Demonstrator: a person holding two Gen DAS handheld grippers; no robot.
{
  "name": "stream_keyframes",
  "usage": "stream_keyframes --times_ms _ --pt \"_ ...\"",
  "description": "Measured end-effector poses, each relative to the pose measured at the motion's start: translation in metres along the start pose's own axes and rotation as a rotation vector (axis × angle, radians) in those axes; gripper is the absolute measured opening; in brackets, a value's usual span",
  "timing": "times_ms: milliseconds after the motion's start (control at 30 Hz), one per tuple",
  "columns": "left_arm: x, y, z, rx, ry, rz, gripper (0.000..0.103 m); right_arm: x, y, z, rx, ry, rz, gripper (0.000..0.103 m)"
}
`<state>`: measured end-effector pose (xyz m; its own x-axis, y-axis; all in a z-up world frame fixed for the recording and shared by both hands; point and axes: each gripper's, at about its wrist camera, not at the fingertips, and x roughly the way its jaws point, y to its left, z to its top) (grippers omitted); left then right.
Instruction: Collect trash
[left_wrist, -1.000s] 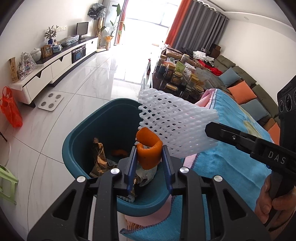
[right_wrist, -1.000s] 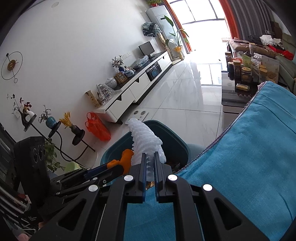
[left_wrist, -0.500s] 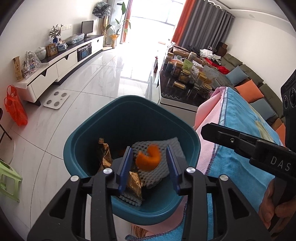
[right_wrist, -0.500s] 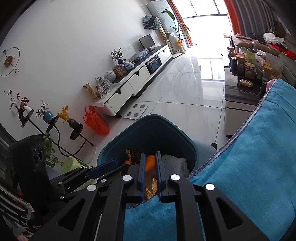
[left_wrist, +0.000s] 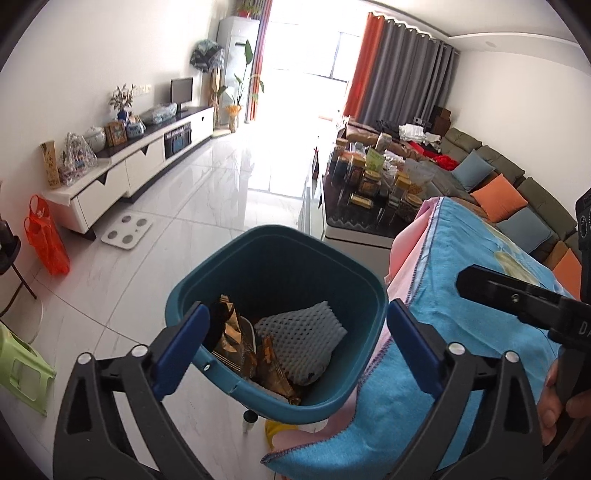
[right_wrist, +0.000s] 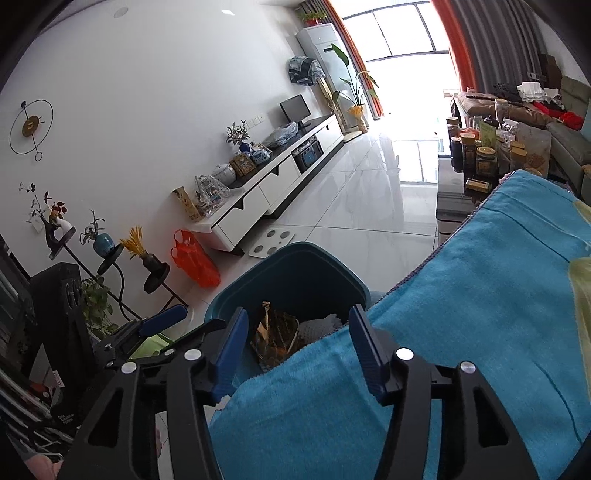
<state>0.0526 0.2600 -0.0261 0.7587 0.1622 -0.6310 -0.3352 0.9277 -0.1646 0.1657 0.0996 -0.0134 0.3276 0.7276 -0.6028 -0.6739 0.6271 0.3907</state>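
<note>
Drop step: both the left gripper and right gripper are opening, empty; foam net lies in the bin, lower centre. Next, probably seek more trash on the worktop.

White tile floor, grey sofa, bright window.

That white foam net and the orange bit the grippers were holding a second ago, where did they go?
Both were let go. The white foam net now lies inside the teal bin among the wrappers; the orange piece is no longer visible. The left gripper and the right gripper are opening, nothing between them. The bin and the blue towel stayed put.
</note>
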Motion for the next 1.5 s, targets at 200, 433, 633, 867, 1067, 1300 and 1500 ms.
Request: stream_keyframes --times_ms 200,433,633,867,1067,1300,1500 --pt "-0.035 -0.021 -0.014 0.052 -0.092 0.01 0.097 -0.051 -0.007 -0.025 -0.032 -0.091 -0.037 0.072" --pt "-0.065 -0.064 -0.034 0.094 -0.182 -0.004 0.097 -0.114 -0.019 -0.073 -0.053 -0.218 -0.192 0.095" --pt "-0.08 -0.113 -0.051 0.126 -0.261 -0.073 0.097 -0.176 -0.03 -0.12 -0.043 -0.348 -0.435 0.096" --pt "-0.091 -0.169 -0.066 0.222 -0.324 -0.125 0.097 -0.227 -0.043 -0.154 -0.013 -0.48 -0.64 0.096" --pt "-0.1 -0.187 -0.072 0.236 -0.365 -0.148 0.097 -0.253 -0.048 -0.172 0.004 -0.559 -0.74 0.096" --pt "-0.106 -0.203 -0.081 0.261 -0.391 -0.178 0.097 -0.266 -0.046 -0.183 0.022 -0.588 -0.802 0.096" --pt "-0.112 -0.214 -0.086 0.276 -0.409 -0.196 0.097 -0.276 -0.045 -0.192 0.037 -0.609 -0.821 0.096"
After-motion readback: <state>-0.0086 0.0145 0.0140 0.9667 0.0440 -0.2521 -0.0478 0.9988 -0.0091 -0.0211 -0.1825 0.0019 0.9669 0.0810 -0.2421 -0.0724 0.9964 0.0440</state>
